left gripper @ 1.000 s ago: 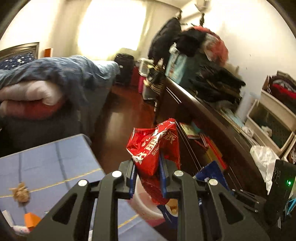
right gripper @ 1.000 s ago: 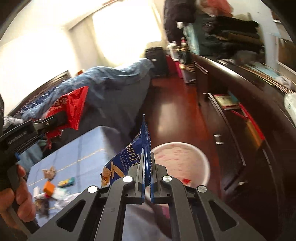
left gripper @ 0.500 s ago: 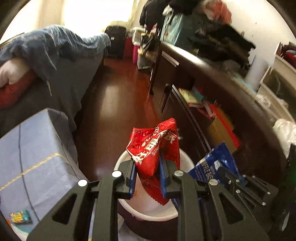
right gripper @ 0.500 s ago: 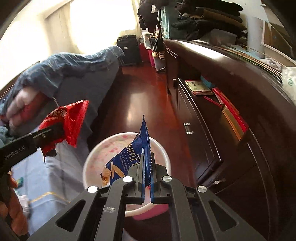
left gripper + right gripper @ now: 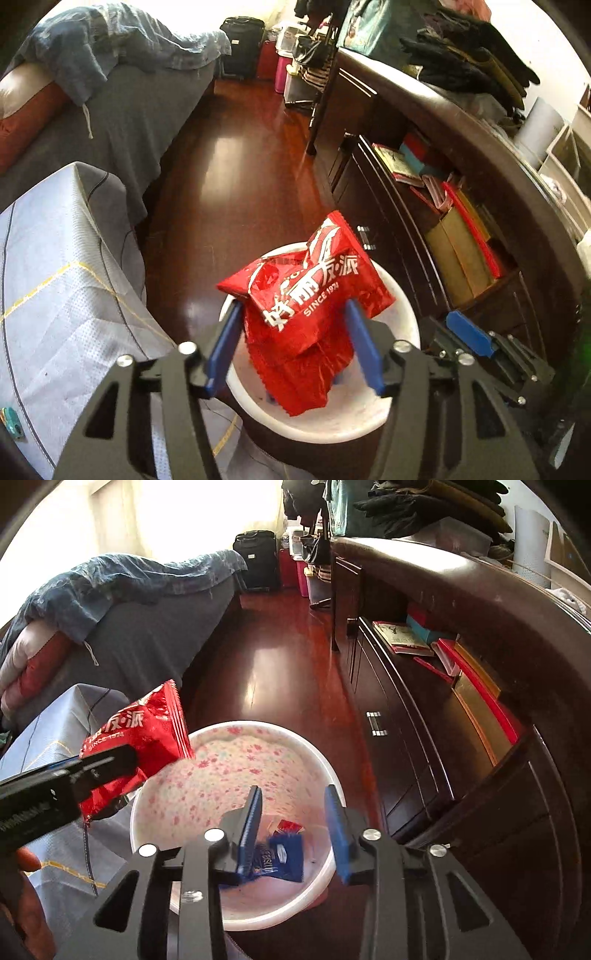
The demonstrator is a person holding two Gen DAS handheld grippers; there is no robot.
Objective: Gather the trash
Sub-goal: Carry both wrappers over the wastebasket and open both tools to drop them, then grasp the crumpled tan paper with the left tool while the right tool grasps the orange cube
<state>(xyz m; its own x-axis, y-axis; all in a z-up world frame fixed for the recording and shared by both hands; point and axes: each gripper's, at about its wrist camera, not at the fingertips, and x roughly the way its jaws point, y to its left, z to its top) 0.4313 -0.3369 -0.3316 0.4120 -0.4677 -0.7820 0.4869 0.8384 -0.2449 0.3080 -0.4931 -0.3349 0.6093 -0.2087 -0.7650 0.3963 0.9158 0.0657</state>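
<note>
A white trash bin (image 5: 325,775) with a pink flower-print liner stands on the floor below both grippers; its rim also shows in the left wrist view (image 5: 400,295). My left gripper (image 5: 293,347) is open over the bin, and a red snack bag (image 5: 306,295) sits loose between its spread fingers. The same bag (image 5: 144,734) shows at the bin's left edge in the right wrist view. My right gripper (image 5: 295,830) is open and empty above the bin. A blue wrapper (image 5: 277,860) lies in the bin's bottom beside a small red-and-white scrap (image 5: 288,827).
A table under a blue-grey cloth (image 5: 55,280) stands left of the bin, with a small wrapper (image 5: 9,424) at its near edge. A dark wooden dresser (image 5: 461,709) with books runs along the right. A bed (image 5: 110,92) lies at the far left, across dark red floor (image 5: 229,177).
Both grippers moved over the bin and opened. The blue wrapper dropped from my right gripper into the bin. The red bag came loose between my left fingers.
</note>
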